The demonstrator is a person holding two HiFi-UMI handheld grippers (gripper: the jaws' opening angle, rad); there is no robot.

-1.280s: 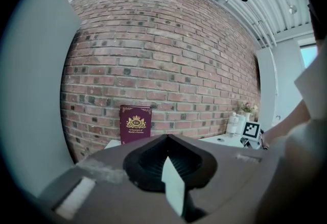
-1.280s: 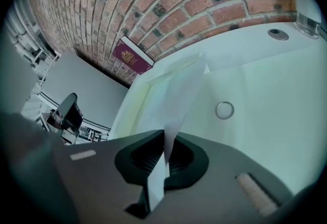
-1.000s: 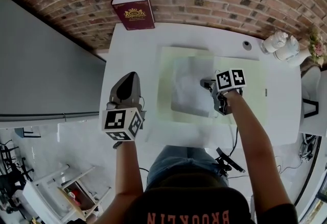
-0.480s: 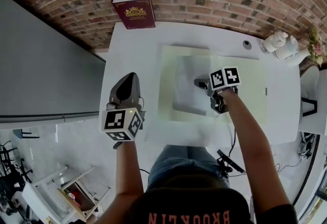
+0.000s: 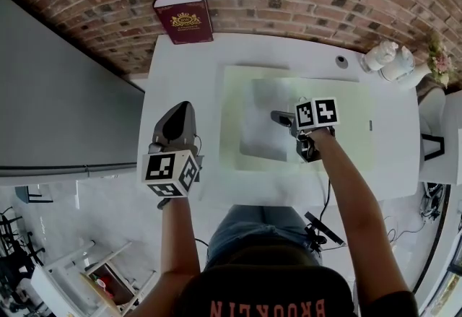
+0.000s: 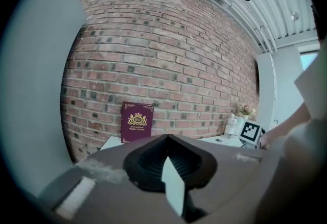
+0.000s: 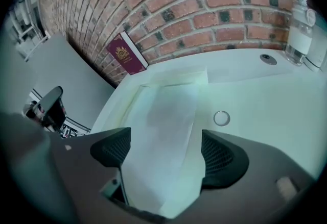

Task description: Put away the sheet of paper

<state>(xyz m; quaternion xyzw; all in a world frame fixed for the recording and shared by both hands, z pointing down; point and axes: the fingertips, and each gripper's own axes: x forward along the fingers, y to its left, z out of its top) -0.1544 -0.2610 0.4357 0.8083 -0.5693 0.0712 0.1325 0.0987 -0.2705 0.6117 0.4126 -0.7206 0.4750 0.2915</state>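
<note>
The sheet of paper [image 5: 261, 119] lies white on a pale green mat [image 5: 231, 142] in the middle of the white table [image 5: 180, 77]. My right gripper [image 5: 292, 136] hovers over the sheet's right edge. In the right gripper view its jaws are opening around the paper [image 7: 166, 116]: the sheet runs between the two dark pads [image 7: 219, 154] and neither pad presses on it. My left gripper [image 5: 177, 128] is held above the table's left edge, apart from the paper. Its jaws are shut with nothing between them, as the left gripper view [image 6: 171, 167] shows.
A maroon book [image 5: 184, 17] leans on the brick wall behind the table. White bottles [image 5: 386, 59] and a small round fitting [image 5: 341, 61] stand at the back right. A small ring [image 7: 221, 118] lies right of the paper. The floor drops away left of the table.
The right gripper's jaws have opened and let go of the paper. The sheet, bunched up a second ago, now lies flatter on the mat. The left gripper has stayed put.
</note>
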